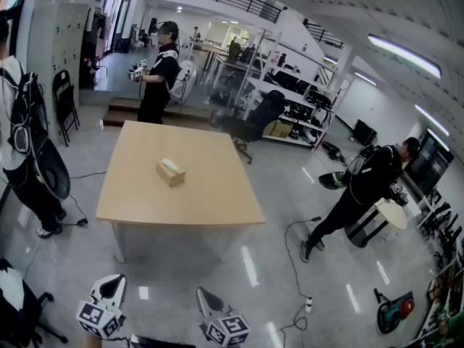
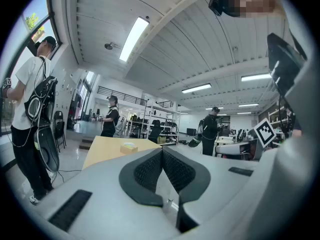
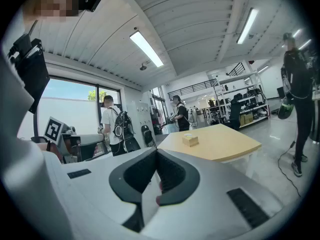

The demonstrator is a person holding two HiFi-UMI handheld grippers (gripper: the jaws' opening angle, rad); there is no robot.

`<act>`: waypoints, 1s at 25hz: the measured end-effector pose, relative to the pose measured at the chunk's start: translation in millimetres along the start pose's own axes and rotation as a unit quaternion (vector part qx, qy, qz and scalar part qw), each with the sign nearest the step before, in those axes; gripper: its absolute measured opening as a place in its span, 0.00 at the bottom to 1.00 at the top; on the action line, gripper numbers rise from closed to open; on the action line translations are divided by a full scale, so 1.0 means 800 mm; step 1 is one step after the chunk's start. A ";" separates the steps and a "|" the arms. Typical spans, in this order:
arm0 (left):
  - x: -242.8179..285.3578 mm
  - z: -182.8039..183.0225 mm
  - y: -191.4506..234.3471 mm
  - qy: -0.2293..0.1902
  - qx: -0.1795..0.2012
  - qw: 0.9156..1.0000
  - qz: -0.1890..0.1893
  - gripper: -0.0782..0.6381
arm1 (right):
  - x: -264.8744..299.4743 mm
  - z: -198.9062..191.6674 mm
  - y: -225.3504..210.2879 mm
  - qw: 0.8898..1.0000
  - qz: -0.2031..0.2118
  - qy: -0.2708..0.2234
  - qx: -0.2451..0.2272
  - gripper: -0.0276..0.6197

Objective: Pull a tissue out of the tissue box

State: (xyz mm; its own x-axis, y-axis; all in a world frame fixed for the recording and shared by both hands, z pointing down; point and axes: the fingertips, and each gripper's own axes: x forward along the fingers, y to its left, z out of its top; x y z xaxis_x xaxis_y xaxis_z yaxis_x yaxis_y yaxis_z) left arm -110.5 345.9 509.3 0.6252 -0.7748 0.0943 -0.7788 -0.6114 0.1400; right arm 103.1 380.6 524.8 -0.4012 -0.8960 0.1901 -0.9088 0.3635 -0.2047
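A tan tissue box (image 1: pixel 170 171) with a white tissue at its top slot sits near the middle of a light wooden table (image 1: pixel 217 201). Both grippers are low in the head view, well short of the table's near edge: my left gripper (image 1: pixel 111 287) and my right gripper (image 1: pixel 208 300). In the left gripper view the jaws meet at their tips (image 2: pixel 162 151), shut with nothing between them, and the tissue box (image 2: pixel 129 147) lies far ahead on the table (image 2: pixel 102 151). The right gripper (image 3: pixel 156 152) is shut and empty too, with the box (image 3: pixel 190 140) in the distance.
A person (image 1: pixel 159 71) with grippers stands at the table's far end. Another person (image 1: pixel 22 136) with a backpack is on the left, a third person (image 1: pixel 366 187) bends over on the right. A folding chair (image 1: pixel 65 104), an office chair (image 1: pixel 254 118) and floor cables (image 1: pixel 301 307) surround the table.
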 end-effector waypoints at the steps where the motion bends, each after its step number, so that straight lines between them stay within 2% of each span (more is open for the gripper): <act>1: 0.001 -0.001 0.001 -0.001 0.001 1.000 -0.001 0.12 | 0.001 0.000 -0.001 1.000 0.000 -0.003 0.004 0.06; 5: 0.003 -0.001 0.008 0.000 0.001 1.000 -0.004 0.12 | 0.006 0.004 -0.001 1.000 0.002 -0.013 0.019 0.06; 13: 0.005 0.011 0.025 -0.006 0.000 1.000 -0.016 0.12 | 0.017 0.011 0.012 1.000 -0.011 -0.014 0.007 0.06; 25: -0.025 0.014 0.059 -0.009 0.000 0.999 -0.041 0.12 | 0.026 -0.002 0.059 0.999 -0.029 -0.023 0.002 0.06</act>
State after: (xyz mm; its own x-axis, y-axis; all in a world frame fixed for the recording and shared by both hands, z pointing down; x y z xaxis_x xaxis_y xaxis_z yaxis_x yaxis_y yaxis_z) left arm -160.3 330.4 503.2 0.6861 -0.7247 0.0639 -0.7248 -0.6734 0.1457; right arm 51.4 379.3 520.3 -0.3418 -0.9266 0.1567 -0.9299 0.3093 -0.1992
